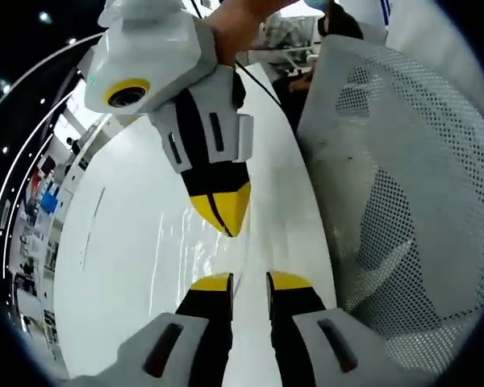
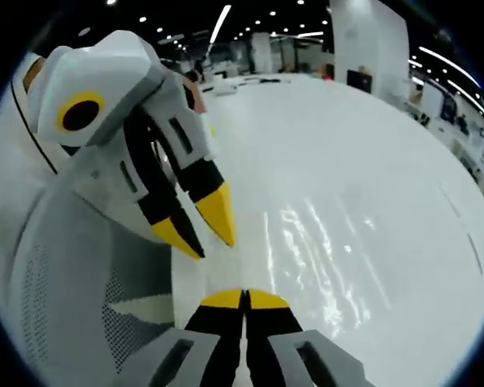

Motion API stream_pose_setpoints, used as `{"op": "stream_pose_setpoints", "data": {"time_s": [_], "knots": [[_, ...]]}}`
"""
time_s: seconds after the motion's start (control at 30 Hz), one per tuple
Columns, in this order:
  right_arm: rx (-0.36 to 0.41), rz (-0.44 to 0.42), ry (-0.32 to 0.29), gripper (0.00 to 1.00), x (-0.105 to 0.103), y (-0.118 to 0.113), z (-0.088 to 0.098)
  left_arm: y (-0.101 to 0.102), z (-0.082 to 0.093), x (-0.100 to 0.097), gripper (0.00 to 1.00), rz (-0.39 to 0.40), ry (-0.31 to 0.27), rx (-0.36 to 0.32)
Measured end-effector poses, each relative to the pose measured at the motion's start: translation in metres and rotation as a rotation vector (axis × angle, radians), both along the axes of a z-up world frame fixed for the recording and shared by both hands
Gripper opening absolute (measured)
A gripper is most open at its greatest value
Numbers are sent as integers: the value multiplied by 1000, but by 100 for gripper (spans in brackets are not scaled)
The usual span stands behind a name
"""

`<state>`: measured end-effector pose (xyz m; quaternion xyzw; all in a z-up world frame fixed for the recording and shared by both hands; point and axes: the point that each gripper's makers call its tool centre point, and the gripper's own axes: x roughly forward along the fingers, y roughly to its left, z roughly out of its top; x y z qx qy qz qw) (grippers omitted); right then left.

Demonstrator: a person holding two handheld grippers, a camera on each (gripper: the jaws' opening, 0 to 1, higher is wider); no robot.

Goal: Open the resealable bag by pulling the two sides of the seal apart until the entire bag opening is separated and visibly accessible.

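The left gripper view looks close along its own yellow-tipped left gripper (image 1: 250,280) over the glossy white table (image 1: 129,242), facing the right gripper (image 1: 223,211). The right gripper view looks back, its jaws pressed together (image 2: 244,299), meeting the left gripper (image 2: 200,230). Both share the crinkled clear plastic bag (image 2: 323,250).

Table: white glossy top (image 2: 363,185) across the frame's middle, catching glare streaks.
Chair: pale perforated mesh back (image 1: 403,177) at right.
Ceiling: dark, with spot and strip lights (image 2: 223,20) along the top.
Far room: cluttered shelves (image 1: 40,201) at left edge.
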<state>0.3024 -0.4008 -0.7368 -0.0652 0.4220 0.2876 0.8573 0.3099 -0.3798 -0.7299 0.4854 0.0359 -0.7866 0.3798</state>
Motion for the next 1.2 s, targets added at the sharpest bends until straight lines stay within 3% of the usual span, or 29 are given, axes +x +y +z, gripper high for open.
{"op": "stream_pose_setpoints", "data": {"time_s": [0.17,0.3,0.73,0.83,0.93,1.2], "knots": [[-1,0,-51,0,5,-2,10,-2,-1,2,10,7,-4,9],[-29,-17,-107,0,13,-9,21,-2,-4,6,2,-6,-43,27],[-172,-84,-298,0,43,-36,57,-4,2,9,0,51,3,35],[-164,-118,-298,0,45,-38,60,-5,3,8,0,59,11,39],[-189,-156,-337,0,50,-49,70,-6,3,8,0,65,18,38],[-254,-162,-374,0,53,-56,79,-10,9,11,0,75,17,21]]}}
